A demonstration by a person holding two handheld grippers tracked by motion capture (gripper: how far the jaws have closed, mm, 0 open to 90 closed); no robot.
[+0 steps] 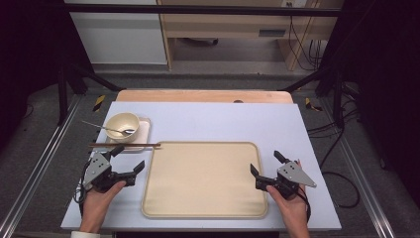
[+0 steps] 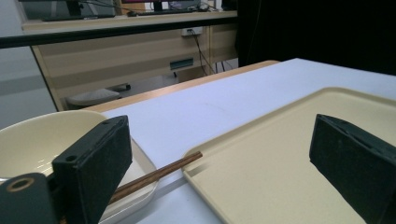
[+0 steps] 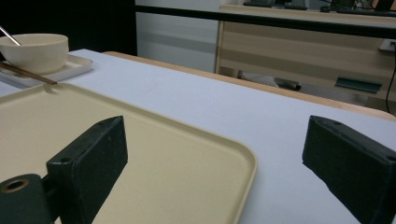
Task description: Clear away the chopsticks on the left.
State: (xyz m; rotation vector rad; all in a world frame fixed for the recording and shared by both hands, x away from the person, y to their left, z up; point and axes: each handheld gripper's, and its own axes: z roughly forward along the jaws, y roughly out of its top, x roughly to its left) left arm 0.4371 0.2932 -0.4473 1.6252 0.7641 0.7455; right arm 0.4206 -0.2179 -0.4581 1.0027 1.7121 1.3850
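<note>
Both sets of tongs sit at the start line, jaws spread wide and nothing between them. The left tongs (image 1: 128,159) hover at the left edge of the big beige tray (image 1: 204,212); the right tongs (image 1: 267,162) straddle its right edge, one jaw over the tray and one over the white desk (image 1: 223,119).

The likely first target is the pair of brown chopsticks (image 1: 125,145), lying crosswise just ahead of the left tongs, with their tips resting on the tray's far-left corner. In the left gripper view the chopsticks (image 2: 156,175) run from behind the left jaw across the small square plate (image 2: 140,196) onto the tray rim. Behind them stands the cream bowl (image 1: 122,124) on that plate, a metal spoon (image 1: 106,128) resting inside it.

To do this well, the left hand should probably turn its jaws across the sticks, come down near their middle and pinch both together, keeping clear of the bowl and plate edge. Thin sticks roll, so a slow, square closing looks wise. The right tongs are well apart from all of it.
</note>
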